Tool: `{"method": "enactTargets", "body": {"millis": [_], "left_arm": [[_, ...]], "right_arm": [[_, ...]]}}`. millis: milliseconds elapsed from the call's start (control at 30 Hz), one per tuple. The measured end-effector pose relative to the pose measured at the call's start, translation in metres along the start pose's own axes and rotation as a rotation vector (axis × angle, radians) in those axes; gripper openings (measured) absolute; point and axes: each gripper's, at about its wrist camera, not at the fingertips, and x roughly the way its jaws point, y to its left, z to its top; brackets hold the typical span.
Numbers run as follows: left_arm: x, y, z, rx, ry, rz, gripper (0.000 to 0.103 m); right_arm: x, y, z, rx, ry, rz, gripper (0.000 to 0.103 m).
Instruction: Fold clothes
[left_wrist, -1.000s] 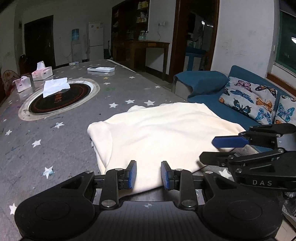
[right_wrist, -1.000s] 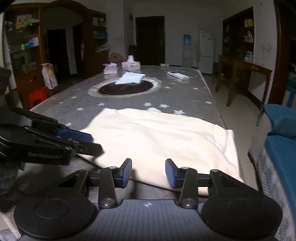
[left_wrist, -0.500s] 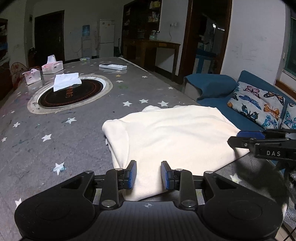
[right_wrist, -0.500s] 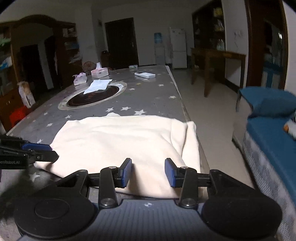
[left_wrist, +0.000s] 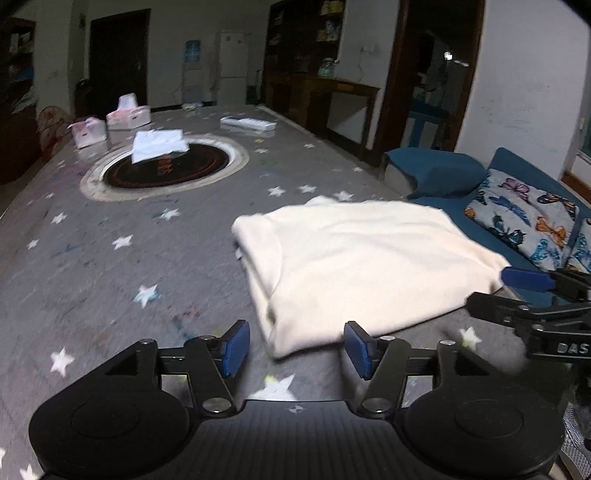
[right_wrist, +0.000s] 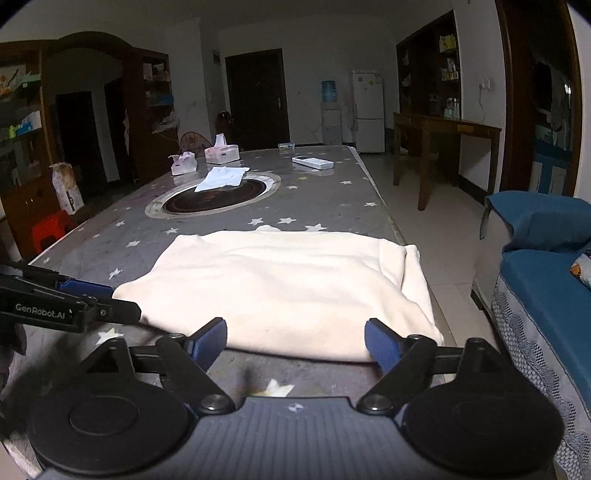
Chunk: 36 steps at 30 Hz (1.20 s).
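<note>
A cream garment (left_wrist: 362, 258) lies folded flat near the front edge of the grey star-patterned table (left_wrist: 110, 266); it also shows in the right wrist view (right_wrist: 288, 280). My left gripper (left_wrist: 295, 349) is open and empty, just short of the garment's near left corner. My right gripper (right_wrist: 295, 341) is open and empty, at the garment's near edge. Each gripper shows in the other's view: the right one (left_wrist: 517, 291) by the garment's right corner, the left one (right_wrist: 96, 299) by its left corner.
A round inset burner (left_wrist: 166, 170) with a white cloth (left_wrist: 157, 144) on it sits mid-table. Two tissue boxes (left_wrist: 127, 114) and a remote (left_wrist: 247, 123) lie at the far end. A blue sofa (left_wrist: 517, 192) with butterfly cushions stands right of the table.
Both grippers have opened wider and drawn back from the garment's near edge. The garment lies still, let go.
</note>
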Motion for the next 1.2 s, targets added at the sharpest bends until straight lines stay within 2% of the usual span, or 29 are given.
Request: {"method": "enactTargets", "body": {"millis": [333,400,567,967,1200], "left_arm": [[-0.015,0.009,-0.016,-0.038,0.0,0.048,0.086],[-0.018,0.01,-0.02,-0.04,-0.003,0.063,0.094],[-0.026,0.012,-0.027,-0.048,-0.007,0.087,0.102],[-0.039,0.013,-0.04,-0.068,-0.004,0.122,0.103],[-0.047,0.007,-0.045,-0.059,-0.014,0.146,0.103]], "right_arm": [[-0.013,0.017,-0.007,0.001,-0.009,-0.013,0.102],[-0.014,0.02,-0.008,-0.004,-0.013,-0.012,0.103],[-0.016,0.028,-0.01,-0.007,-0.025,-0.031,0.103],[-0.023,0.039,-0.019,-0.013,-0.054,-0.044,0.103],[-0.025,0.043,-0.024,-0.015,-0.03,-0.025,0.103]]}}
